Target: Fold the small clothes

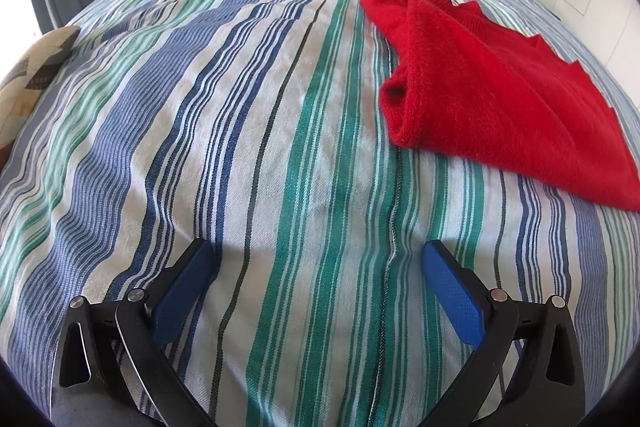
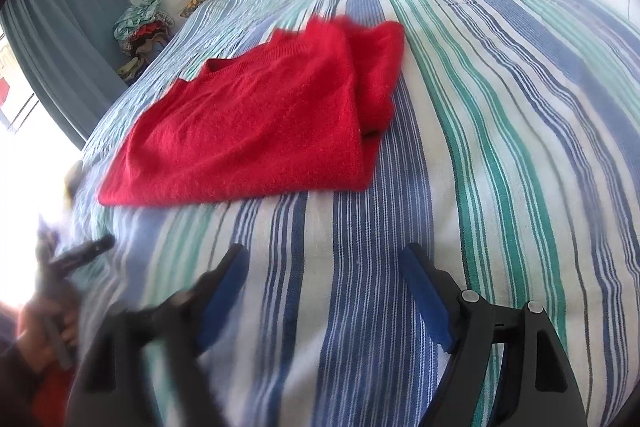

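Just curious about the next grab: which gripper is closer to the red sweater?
Right, seemingly. The right gripper sits just short of the red sweater's near edge; the left gripper has it further ahead, off to its right.

No readable text in either view

Nothing carries a legible word, label, brand, number or sign: the red garment shows no tag or print, the striped bedspread bears only woven stripes, and the small pale items on the wall at about one o'clock in the left wrist view are too small and blurred to read.
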`<action>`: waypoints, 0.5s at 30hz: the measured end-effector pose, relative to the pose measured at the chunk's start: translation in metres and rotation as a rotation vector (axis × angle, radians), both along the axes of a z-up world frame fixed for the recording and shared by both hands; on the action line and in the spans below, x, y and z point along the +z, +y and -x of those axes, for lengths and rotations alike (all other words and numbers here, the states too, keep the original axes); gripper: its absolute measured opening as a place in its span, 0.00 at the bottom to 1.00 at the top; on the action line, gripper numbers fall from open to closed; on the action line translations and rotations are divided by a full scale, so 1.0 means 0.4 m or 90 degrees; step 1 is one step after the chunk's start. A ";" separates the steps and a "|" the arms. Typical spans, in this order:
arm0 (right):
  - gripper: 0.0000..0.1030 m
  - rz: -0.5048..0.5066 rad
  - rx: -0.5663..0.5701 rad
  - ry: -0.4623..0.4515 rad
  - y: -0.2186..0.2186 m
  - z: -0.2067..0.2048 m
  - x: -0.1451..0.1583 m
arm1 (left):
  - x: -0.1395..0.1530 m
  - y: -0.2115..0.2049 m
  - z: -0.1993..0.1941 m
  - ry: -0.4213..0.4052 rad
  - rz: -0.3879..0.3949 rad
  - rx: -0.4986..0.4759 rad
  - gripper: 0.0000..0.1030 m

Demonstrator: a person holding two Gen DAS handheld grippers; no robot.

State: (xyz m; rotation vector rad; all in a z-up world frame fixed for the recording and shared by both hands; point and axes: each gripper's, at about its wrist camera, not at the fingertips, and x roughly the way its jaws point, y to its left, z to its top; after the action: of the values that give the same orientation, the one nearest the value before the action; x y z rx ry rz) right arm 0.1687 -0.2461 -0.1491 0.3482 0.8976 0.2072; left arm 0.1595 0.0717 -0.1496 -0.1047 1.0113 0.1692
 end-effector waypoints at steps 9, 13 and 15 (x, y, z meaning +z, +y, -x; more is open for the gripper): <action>0.81 -0.081 -0.054 0.005 -0.123 -0.219 0.065 | -0.003 -0.002 -0.001 -0.001 -0.005 0.000 1.00; 0.81 -0.105 -0.048 0.092 -0.101 -0.328 -0.013 | -0.004 -0.003 0.000 0.000 -0.005 0.000 1.00; 0.42 -0.085 -0.037 0.098 -0.074 -0.344 -0.020 | -0.005 -0.002 0.000 0.001 -0.003 0.000 1.00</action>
State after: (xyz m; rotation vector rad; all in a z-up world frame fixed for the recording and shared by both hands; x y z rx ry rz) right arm 0.3063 -0.2758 -0.1573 0.5187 1.0265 0.1888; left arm 0.1596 0.0708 -0.1515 -0.0994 1.0118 0.1715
